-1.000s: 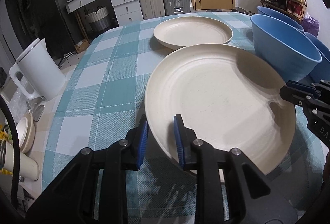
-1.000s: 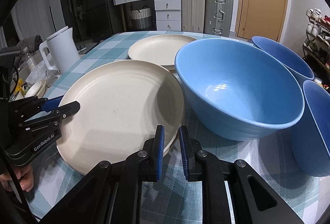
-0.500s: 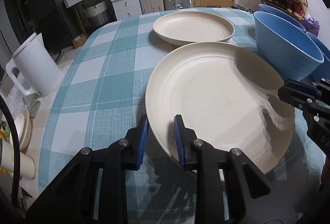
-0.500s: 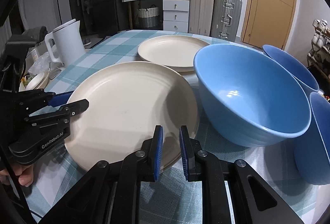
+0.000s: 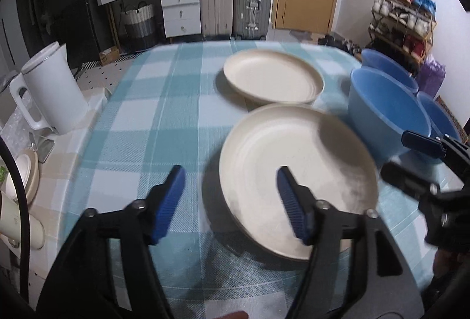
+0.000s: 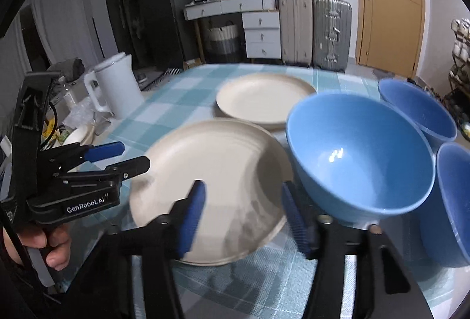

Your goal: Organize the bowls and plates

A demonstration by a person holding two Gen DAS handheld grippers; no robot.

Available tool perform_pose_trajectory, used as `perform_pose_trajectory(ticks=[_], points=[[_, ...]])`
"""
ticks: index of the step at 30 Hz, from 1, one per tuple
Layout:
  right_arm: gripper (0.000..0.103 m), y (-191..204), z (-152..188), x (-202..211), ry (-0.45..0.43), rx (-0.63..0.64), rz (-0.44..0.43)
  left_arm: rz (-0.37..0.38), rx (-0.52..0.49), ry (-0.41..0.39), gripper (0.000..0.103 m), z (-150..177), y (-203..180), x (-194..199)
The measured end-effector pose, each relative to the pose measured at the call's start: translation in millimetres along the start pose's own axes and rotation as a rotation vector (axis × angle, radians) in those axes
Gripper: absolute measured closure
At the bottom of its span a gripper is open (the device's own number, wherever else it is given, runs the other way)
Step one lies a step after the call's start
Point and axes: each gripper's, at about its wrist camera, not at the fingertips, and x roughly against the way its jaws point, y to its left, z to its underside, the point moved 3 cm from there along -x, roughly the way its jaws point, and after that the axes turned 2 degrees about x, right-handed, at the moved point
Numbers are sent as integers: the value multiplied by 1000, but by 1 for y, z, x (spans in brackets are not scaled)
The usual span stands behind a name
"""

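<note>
A cream plate (image 5: 293,160) (image 6: 214,169) lies on the checked tablecloth, just in front of a second cream plate (image 5: 273,78) (image 6: 264,98). My left gripper (image 5: 230,201) (image 6: 132,156) hovers over the near plate's left rim, jaws opening, pads clear of it. Above the same plate's right rim my right gripper (image 6: 243,210) (image 5: 396,154) is also opening, touching nothing. A large blue bowl (image 6: 358,154) (image 5: 387,113) stands right of the plate. Two more blue bowls (image 6: 417,110) (image 6: 455,201) stand beyond it and beside it.
A white kettle (image 5: 50,92) (image 6: 114,87) stands at the table's left edge, with a small cream dish (image 5: 26,175) and clutter nearer. A person's hand (image 6: 55,248) holds the left gripper. Suitcases and drawers stand past the far table edge.
Both grippers were shut on the near plate's rim. Now both have let go, spread their jaws wide and risen a little, and the plate lies on the table.
</note>
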Motion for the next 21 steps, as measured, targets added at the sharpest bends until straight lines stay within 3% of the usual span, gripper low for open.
perform_pose_trajectory(ticks=[2, 7, 10, 21], points=[[18, 3, -6, 5, -20, 8, -2, 10, 10, -19, 23, -7, 2, 9], [3, 1, -22, 14, -58, -16, 1, 0, 10, -37, 16, -19, 2, 22], [1, -4, -30, 18, -71, -35, -7, -3, 6, -47, 1, -25, 1, 27], [1, -33, -54, 34, -112, -101, 8, 40, 57, -33, 0, -42, 0, 18]])
